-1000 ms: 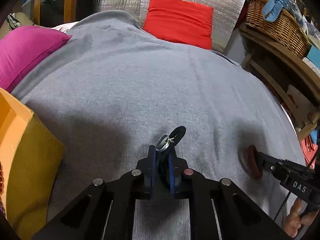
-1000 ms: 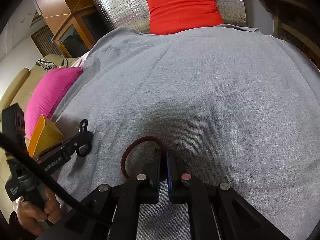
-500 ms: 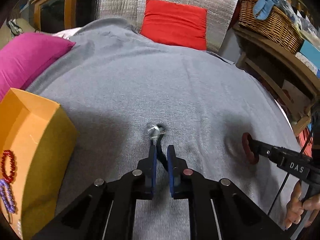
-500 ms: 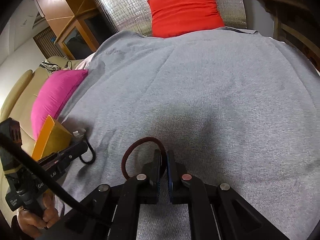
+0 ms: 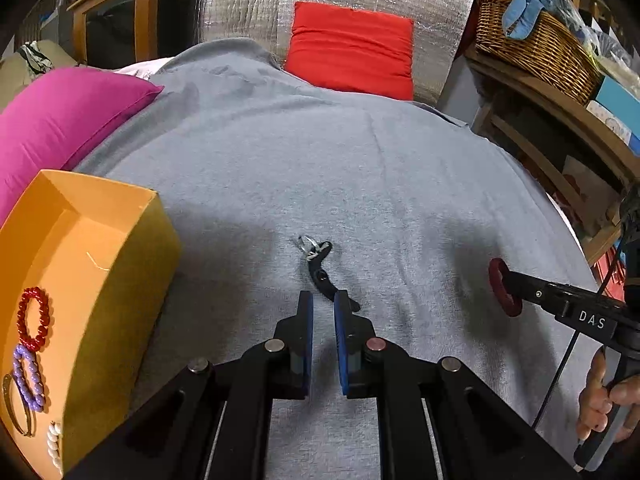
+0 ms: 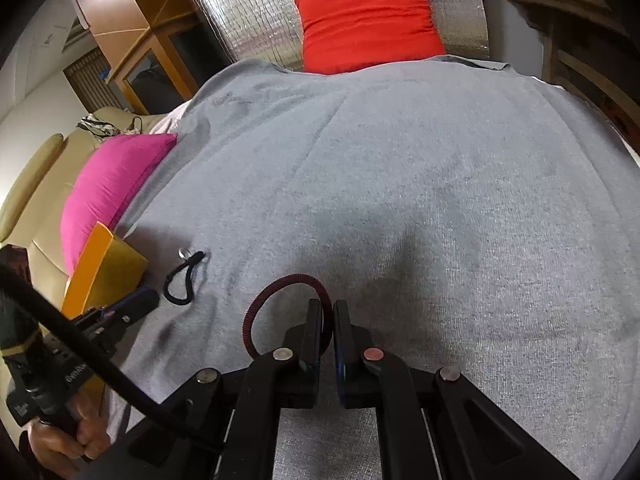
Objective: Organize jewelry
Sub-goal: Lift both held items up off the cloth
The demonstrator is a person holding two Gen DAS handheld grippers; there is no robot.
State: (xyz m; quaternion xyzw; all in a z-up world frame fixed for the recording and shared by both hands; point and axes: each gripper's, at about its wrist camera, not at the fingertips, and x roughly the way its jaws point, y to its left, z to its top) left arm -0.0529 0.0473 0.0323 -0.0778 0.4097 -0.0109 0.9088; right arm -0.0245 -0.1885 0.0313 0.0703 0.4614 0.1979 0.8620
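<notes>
Closest in, the left gripper (image 5: 320, 308) has its blue pads drawn nearly together, and the tail of a black cord bracelet (image 5: 320, 268) disappears behind the right-hand pad; whether the pads actually pinch it is hard to call from the left wrist view. From the right wrist view that same cord loop (image 6: 182, 280) lies on the grey blanket (image 6: 440, 200) just ahead of the left gripper's tip (image 6: 140, 302), a small silver charm (image 6: 185, 253) at its far end. Over on the other side, the right gripper (image 6: 327, 316) is clamped down on a dark red coiled ring (image 6: 280, 300), which arcs out to the left of its fingers, lifted above the blanket. The left wrist view shows that ring (image 5: 505, 287) edge-on at the gripper's tip, and a hand (image 5: 608, 404) wrapped around the handle below. Off to the left sits the open orange box (image 5: 120, 264), beside the black bracelet but apart from it. Inside it lie a red bead bracelet (image 5: 34, 318), a purple bead bracelet (image 5: 29, 376), a thin bangle (image 5: 16, 408) and a string of white beads (image 5: 54, 444). Further back, a pink cushion (image 5: 68, 120) borders the blanket, and at the far end a red cushion (image 5: 352, 48) leans against silver quilted padding (image 5: 248, 0).
</notes>
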